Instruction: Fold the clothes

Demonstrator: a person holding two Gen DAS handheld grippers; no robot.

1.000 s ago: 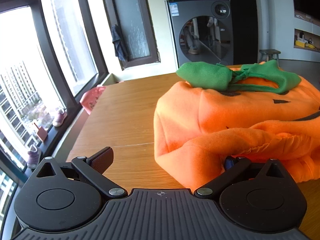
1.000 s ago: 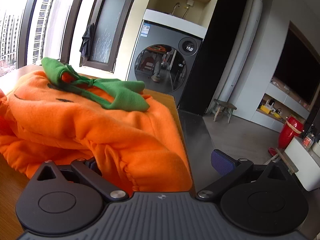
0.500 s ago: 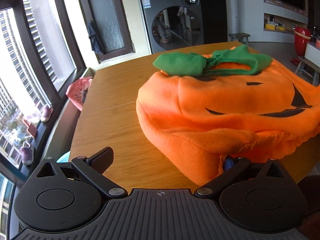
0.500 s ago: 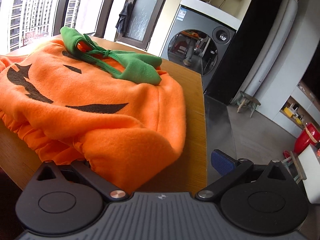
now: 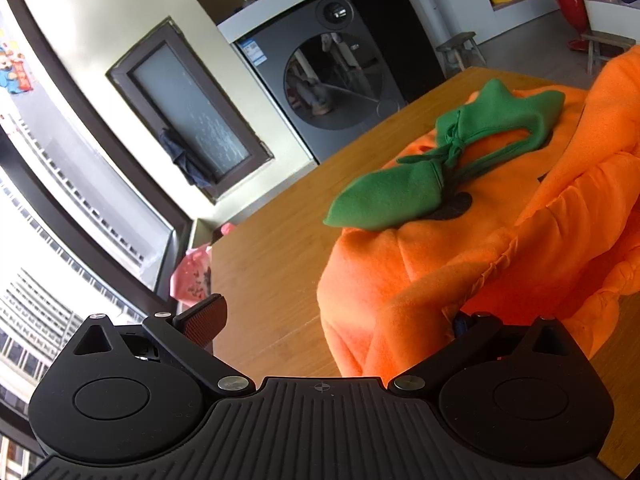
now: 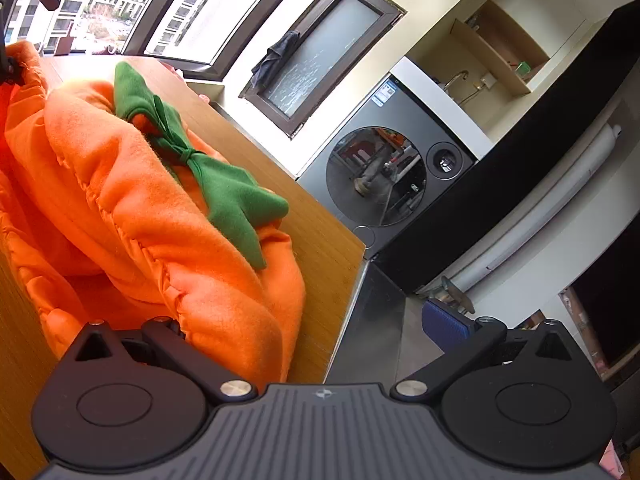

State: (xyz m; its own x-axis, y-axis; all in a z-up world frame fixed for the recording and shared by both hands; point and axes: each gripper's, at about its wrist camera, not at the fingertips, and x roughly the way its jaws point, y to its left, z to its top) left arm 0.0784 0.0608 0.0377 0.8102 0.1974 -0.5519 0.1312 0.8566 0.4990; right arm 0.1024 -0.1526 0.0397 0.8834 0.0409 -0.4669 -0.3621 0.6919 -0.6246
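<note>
An orange fleece pumpkin costume (image 5: 400,272) with a green tied collar (image 5: 400,200) lies on a wooden table (image 5: 272,264). My left gripper (image 5: 332,320) is open wide. Its left pad (image 5: 202,320) is bare, and the costume's gathered hem is draped over the right finger and hides it. In the right wrist view the costume (image 6: 120,184) and its collar (image 6: 236,196) fill the left side. My right gripper (image 6: 312,324) is also open. Orange cloth hangs over its left finger, and its blue right pad (image 6: 448,326) is free beyond the table's edge.
A grey washing machine (image 5: 332,76) stands behind the table, beside a framed frosted window (image 5: 188,120). A pink item (image 5: 192,276) sits by the table's left edge under the big windows. The table's right edge (image 6: 352,280) drops to the floor. A stool (image 5: 456,46) stands further back.
Both grippers have risen and tilted, carrying the costume's hem up and over toward the green collar. The black pumpkin face seen half a second ago is now mostly covered.
</note>
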